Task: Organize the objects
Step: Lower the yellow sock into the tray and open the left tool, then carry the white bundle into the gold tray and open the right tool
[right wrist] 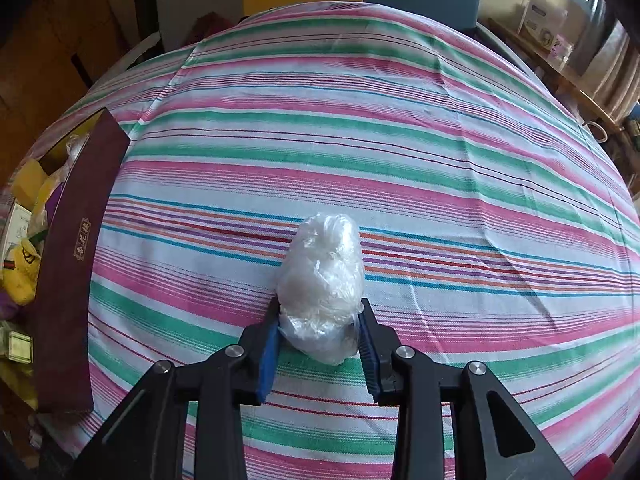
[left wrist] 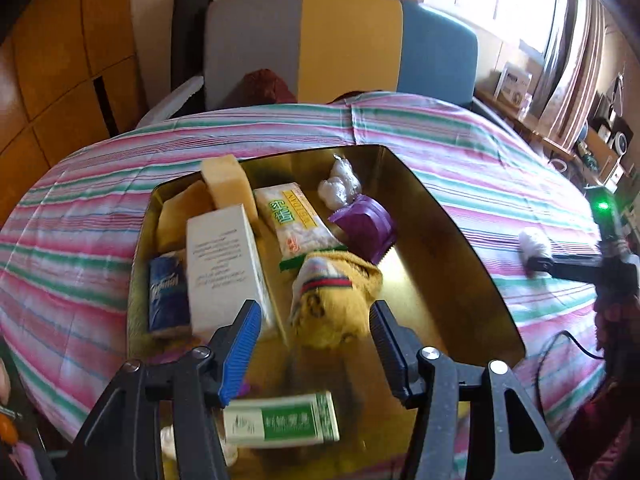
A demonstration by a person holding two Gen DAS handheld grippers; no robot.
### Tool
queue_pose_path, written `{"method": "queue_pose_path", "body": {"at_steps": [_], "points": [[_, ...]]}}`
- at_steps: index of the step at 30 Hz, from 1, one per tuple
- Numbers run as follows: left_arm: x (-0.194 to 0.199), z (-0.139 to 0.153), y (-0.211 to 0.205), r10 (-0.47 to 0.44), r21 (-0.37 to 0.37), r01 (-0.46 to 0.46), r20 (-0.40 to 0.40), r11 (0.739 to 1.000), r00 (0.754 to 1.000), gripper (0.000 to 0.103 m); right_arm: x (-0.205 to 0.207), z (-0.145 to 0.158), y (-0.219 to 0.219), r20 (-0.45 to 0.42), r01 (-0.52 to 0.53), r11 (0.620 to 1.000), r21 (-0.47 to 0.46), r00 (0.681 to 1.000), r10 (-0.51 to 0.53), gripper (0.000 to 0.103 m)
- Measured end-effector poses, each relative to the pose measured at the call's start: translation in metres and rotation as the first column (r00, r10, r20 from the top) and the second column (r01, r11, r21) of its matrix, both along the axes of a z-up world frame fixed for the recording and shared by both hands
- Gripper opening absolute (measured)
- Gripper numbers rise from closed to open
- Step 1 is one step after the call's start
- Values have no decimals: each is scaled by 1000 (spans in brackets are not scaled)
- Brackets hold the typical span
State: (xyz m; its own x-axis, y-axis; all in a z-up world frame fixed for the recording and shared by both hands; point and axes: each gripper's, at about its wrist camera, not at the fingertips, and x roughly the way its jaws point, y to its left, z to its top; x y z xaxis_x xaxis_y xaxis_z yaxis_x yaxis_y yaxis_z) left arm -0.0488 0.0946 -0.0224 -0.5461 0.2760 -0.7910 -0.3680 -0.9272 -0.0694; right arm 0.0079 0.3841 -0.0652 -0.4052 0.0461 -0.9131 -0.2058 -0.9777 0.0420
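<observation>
Landmark: the gold-lined box (left wrist: 460, 216), which is standing on the striped cloth (right wrist: 400, 140).
Step in hand (my judgement): the right gripper (right wrist: 318, 332) is taking the white plastic bundle (right wrist: 322, 280) from the cloth, to bring it into the box.
How to do it well: the bundle is soft and slippery, so the pads should be squeezing its thick middle, not the loose film; lifting should be straight up, then going over the dark red wall of the box, not dragging the bundle across the cloth.
Right claw: its jaws are clamping the near end of the bundle, one blue pad on each side.
Bundle place: it is lying on the cloth, well to the right of the box, with most of its body sticking out beyond the fingertips.
Left claw: the left gripper (left wrist: 314, 322) is hanging over the near part of the box with jaws apart, holding nothing.
Under left claw: the yellow sock (left wrist: 332, 300) is lying inside the box, between and just beyond the open fingers.
</observation>
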Motion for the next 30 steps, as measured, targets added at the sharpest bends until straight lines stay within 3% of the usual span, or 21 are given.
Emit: {"method": "queue_pose_path", "body": {"at_steps": [14, 30], "points": [[25, 0, -18, 37, 45, -37, 11, 998, 999, 57, 3, 13, -3, -82, -9, 999, 51, 997, 13, 35], [32, -4, -27, 56, 43, -57, 31, 997, 998, 57, 2, 5, -9, -43, -29, 996, 86, 999, 33, 34]]}}
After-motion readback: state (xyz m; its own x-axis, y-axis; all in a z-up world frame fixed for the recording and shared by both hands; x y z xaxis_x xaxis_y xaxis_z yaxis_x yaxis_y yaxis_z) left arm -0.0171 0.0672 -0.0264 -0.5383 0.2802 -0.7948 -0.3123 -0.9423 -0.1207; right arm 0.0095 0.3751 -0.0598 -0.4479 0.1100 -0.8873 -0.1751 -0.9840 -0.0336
